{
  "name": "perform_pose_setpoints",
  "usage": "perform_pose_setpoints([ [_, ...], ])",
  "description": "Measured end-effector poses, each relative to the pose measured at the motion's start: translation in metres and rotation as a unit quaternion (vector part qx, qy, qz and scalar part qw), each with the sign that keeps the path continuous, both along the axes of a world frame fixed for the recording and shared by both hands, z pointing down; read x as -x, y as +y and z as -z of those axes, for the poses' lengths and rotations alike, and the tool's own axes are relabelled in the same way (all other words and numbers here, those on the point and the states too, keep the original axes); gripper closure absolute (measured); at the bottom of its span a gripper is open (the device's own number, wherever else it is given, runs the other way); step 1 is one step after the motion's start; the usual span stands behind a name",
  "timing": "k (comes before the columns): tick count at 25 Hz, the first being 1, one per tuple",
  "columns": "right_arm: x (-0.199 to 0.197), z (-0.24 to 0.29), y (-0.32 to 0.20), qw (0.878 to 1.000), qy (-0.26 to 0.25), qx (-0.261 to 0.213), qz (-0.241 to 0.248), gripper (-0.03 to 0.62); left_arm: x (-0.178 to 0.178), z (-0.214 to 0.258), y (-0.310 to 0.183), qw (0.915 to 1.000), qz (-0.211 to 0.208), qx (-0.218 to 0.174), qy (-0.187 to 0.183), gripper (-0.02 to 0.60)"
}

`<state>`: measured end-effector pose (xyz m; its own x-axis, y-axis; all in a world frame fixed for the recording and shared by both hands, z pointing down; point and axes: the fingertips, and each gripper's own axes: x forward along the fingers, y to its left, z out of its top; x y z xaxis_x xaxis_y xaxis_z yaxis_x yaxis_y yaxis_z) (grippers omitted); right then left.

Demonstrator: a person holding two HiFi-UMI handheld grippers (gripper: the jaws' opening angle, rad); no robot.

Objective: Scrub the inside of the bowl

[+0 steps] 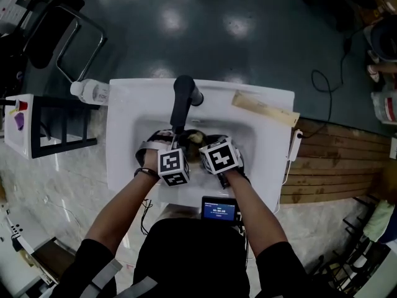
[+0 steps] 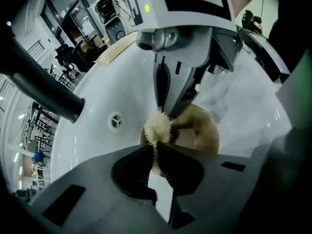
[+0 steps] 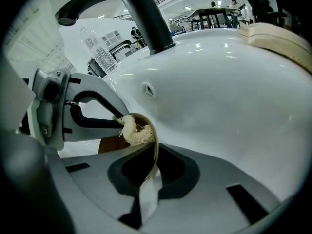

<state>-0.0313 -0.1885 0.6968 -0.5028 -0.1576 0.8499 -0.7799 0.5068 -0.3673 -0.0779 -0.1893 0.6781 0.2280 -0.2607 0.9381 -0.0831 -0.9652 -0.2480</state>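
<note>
A brown bowl (image 1: pixel 195 138) sits tilted in the white sink basin (image 1: pixel 124 135), below the black faucet (image 1: pixel 183 98). My right gripper (image 3: pixel 151 165) is shut on the bowl's thin rim (image 3: pixel 155 147). My left gripper (image 2: pixel 157 152) is shut on a pale fibrous scrubber (image 2: pixel 156 128). The scrubber's tuft rests against the inside of the bowl (image 2: pixel 202 130), next to the right gripper's fingers (image 2: pixel 163 84). In the right gripper view the scrubber (image 3: pixel 134 130) lies inside the bowl's mouth, with the left gripper's fingers (image 3: pixel 92 123) reaching in from the left.
The overflow hole (image 3: pixel 147 89) and the drain (image 2: pixel 115 121) lie in the basin wall. A clear water bottle (image 1: pixel 90 92) lies at the sink's back left corner, and a long tan wooden piece (image 1: pixel 263 109) lies at the back right. A small screen (image 1: pixel 218 210) sits at the person's waist.
</note>
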Motion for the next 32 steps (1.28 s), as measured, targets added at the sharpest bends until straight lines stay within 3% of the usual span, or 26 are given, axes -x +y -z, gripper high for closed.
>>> perform_pose_setpoints([
  [12,0.0,0.003,-0.003,1.0,0.008,0.004,-0.013,0.574,0.01,0.008,0.041,0.9992,-0.035,0.02,-0.005,0.56],
  [19,0.0,0.004,-0.004,1.0,0.0,0.011,-0.028,0.572,-0.003,0.013,0.067,0.9972,-0.065,0.037,0.009,0.561],
  [32,-0.002,0.004,0.0,0.999,-0.002,0.018,-0.031,0.574,-0.034,0.011,0.08,0.9942,-0.084,0.062,0.026,0.561],
])
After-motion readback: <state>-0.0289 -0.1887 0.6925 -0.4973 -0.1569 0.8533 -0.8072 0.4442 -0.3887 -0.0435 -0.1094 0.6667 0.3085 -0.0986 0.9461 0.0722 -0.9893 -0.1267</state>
